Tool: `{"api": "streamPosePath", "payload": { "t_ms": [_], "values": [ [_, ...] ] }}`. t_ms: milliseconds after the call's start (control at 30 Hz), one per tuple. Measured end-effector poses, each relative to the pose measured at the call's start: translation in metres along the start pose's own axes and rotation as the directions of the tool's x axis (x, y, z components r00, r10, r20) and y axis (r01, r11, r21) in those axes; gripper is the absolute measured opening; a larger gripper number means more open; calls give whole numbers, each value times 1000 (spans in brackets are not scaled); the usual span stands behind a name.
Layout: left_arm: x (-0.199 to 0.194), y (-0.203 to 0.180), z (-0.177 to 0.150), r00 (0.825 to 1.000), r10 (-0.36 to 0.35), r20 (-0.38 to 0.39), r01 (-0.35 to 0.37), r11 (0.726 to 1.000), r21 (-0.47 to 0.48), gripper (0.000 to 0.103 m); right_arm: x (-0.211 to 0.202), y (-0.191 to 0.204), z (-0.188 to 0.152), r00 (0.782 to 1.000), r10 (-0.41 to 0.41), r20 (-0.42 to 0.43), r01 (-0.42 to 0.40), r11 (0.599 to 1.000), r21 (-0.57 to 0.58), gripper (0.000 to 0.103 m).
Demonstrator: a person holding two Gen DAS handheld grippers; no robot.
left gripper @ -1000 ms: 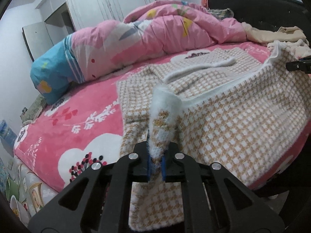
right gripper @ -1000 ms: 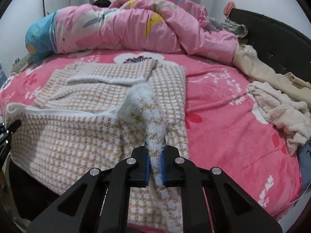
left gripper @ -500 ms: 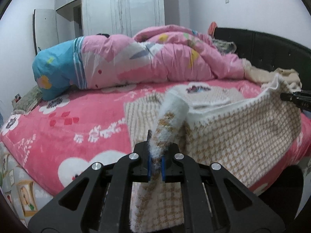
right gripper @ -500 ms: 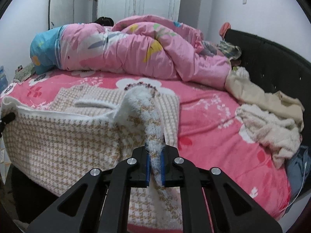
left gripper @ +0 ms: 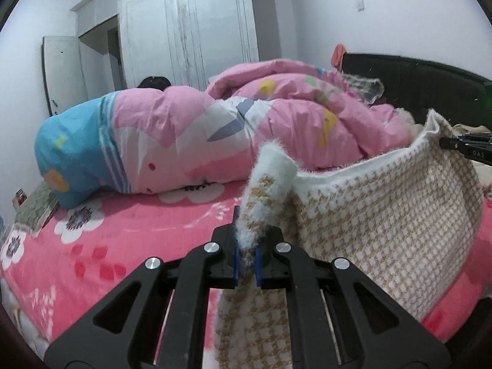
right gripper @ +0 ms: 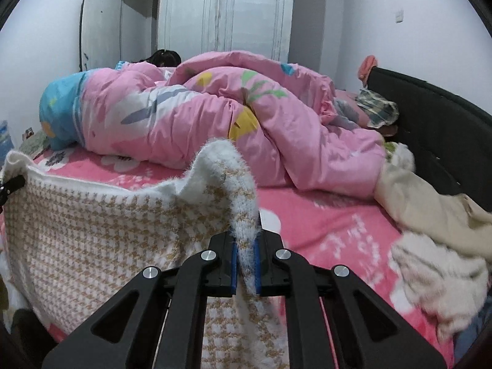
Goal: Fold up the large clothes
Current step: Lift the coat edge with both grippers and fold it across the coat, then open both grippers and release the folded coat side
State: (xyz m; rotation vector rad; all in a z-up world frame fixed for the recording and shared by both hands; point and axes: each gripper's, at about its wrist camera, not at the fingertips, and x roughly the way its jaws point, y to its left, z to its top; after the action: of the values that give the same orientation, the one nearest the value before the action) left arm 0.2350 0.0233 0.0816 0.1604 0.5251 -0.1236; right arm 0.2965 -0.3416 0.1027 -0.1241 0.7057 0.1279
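Houndstooth knit garment (left gripper: 384, 215) held up off bed (left gripper: 129, 240), stretched between two corners, lower part hung over near bed edge. Left gripper (left gripper: 246, 264) clamped on one fluffy white-trimmed corner; right gripper (right gripper: 246, 269) clamped on other. Step judged: near edge to be carried over toward pink duvet (right gripper: 215, 117). Top edge best kept taut and level, both corners advanced evenly, clamps kept firm until cloth is laid flat. Sag or twist judged likely if one side leads.

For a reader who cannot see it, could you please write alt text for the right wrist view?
The right gripper is shut on a corner of a fuzzy tan-and-white houndstooth garment, lifted and stretched leftward above a pink floral bed. Behind lie a bunched pink duvet and, at right, cream clothes beside a dark headboard.
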Motion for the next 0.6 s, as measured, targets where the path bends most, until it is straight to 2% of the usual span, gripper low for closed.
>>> {"api": "streamPosePath", "payload": {
  "t_ms": [133, 167, 233, 267, 300, 333, 367, 400, 433, 500, 600],
  "values": [
    [79, 9, 9, 993, -10, -120, 12, 1000, 17, 7, 75, -7, 4, 994, 32, -102, -29, 999, 23, 8],
    [102, 11, 5, 986, -15, -167, 18, 1000, 14, 7, 92, -11, 1, 990, 46, -132, -42, 998, 36, 8],
    [135, 15, -6, 970, -29, -241, 30, 1000, 1, 8, 133, -21, -13, 967, 112, -227, -94, 991, 91, 8],
    [158, 17, -16, 951, -43, -305, 42, 999, -10, 11, 146, -27, -19, 955, 142, -261, -113, 986, 121, 9],
    [169, 19, -23, 939, -48, -340, 44, 999, -21, 12, 163, -35, -28, 935, 189, -300, -144, 976, 166, 15],
    [181, 22, -31, 923, -53, -380, 42, 998, -38, 22, 170, -41, -33, 922, 222, -317, -166, 967, 194, 23],
    [186, 24, -36, 917, -53, -396, 38, 998, -46, 34, 174, -49, -37, 915, 238, -325, -172, 961, 218, 43],
    [187, 30, -41, 918, -41, -393, 21, 998, -54, 40, 174, -61, -41, 912, 257, -320, -180, 951, 253, 57],
    [185, 35, -43, 923, -33, -382, 10, 998, -60, 50, 173, -71, -43, 903, 298, -310, -211, 935, 286, 57],
    [177, 51, -42, 933, -32, -359, -2, 996, -92, 54, 164, -92, -46, 885, 377, -272, -266, 891, 369, 58],
    [161, 82, -43, 940, -39, -340, -24, 984, -177, 55, 134, -121, -40, 924, 310, -225, -200, 891, 408, 59]
  ]
}}
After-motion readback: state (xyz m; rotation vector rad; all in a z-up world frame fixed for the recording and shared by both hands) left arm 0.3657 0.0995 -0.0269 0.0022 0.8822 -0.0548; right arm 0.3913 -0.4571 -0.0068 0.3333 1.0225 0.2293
